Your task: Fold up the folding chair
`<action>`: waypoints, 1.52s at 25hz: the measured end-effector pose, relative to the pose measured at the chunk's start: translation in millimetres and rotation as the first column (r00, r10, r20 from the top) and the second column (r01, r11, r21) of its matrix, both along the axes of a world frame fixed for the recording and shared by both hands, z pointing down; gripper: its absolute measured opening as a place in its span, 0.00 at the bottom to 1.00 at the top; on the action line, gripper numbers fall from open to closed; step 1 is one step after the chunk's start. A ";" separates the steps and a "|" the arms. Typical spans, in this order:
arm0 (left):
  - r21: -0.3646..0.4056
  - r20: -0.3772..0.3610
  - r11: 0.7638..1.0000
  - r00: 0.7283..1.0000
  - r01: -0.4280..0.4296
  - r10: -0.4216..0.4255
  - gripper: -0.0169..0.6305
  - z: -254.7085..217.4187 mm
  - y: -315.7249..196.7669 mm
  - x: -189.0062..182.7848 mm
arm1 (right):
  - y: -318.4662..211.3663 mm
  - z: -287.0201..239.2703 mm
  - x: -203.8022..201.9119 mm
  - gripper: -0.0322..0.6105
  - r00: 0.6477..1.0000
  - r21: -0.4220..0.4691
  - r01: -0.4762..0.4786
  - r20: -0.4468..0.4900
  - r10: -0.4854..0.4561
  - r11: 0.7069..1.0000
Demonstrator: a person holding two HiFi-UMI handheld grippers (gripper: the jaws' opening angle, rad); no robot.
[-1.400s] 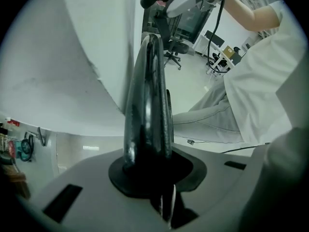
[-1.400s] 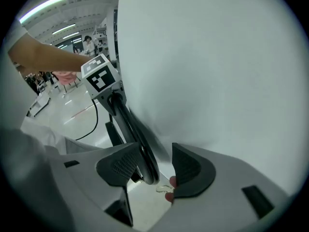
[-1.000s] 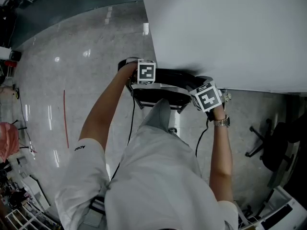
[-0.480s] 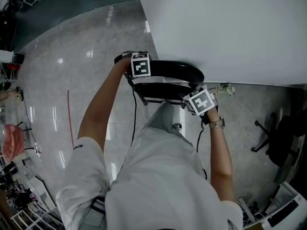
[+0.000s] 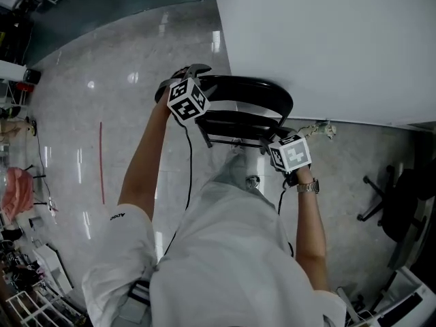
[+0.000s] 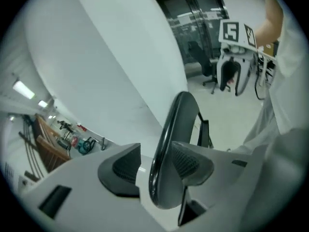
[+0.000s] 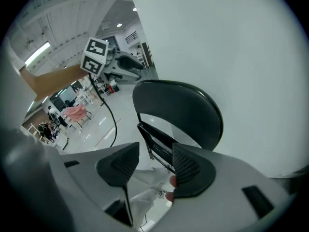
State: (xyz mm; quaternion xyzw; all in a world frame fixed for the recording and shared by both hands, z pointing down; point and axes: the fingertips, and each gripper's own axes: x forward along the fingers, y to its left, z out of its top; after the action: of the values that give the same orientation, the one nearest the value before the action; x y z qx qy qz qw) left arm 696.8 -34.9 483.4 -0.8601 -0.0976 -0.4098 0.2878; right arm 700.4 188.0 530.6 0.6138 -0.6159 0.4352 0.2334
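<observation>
While the folding chair (image 5: 248,107) stands against the white wall (image 5: 327,46), seat seemingly near-folded, its backrest rim (image 6: 170,129) is straddled unclamped by the left gripper (image 6: 157,168), whose jaws have just been opening; the right gripper (image 7: 152,166) is held spread, empty, so re-gripping is likely required next.

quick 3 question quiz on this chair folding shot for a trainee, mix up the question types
1. Which part of the folding chair stands between the jaws of the left tongs? A) a leg B) the backrest rim C) the seat
2. True or false: the right tongs are clamped on the chair's seat.
3. What stands directly behind the chair?
Key: 1 B; those jaws have just been opening and stand open round the rim. 2 False; the right tongs are open and grip nothing. 3 The white wall.
</observation>
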 end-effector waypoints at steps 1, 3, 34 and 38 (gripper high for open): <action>-0.037 -0.066 0.998 0.997 0.046 -0.048 0.34 -12.8 7.4 -7.2 | 1.8 -0.4 -2.5 0.39 1.000 0.020 -0.019 0.001 0.019 1.000; -0.123 -0.164 0.984 0.975 0.127 -0.147 0.34 -30.7 24.9 -30.3 | 0.6 -3.3 -9.7 0.39 0.999 0.066 -0.053 0.007 0.053 0.996; -0.686 -0.326 0.491 0.376 0.537 -0.867 0.04 -72.3 83.4 -427.3 | -98.2 -93.8 -342.1 0.06 0.979 0.438 0.146 -0.193 -0.066 0.887; -0.713 -0.289 0.398 0.276 0.577 -0.917 0.04 -58.9 85.8 -504.6 | -108.9 -106.6 -409.5 0.06 0.982 0.489 0.171 -0.158 -0.106 0.855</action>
State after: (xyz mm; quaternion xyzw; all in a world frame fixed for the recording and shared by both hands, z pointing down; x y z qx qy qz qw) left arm 192.2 50.9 424.5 -0.9147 0.3482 -0.1301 -0.1585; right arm 290.9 79.1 424.0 0.6334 -0.7343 0.2034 0.1352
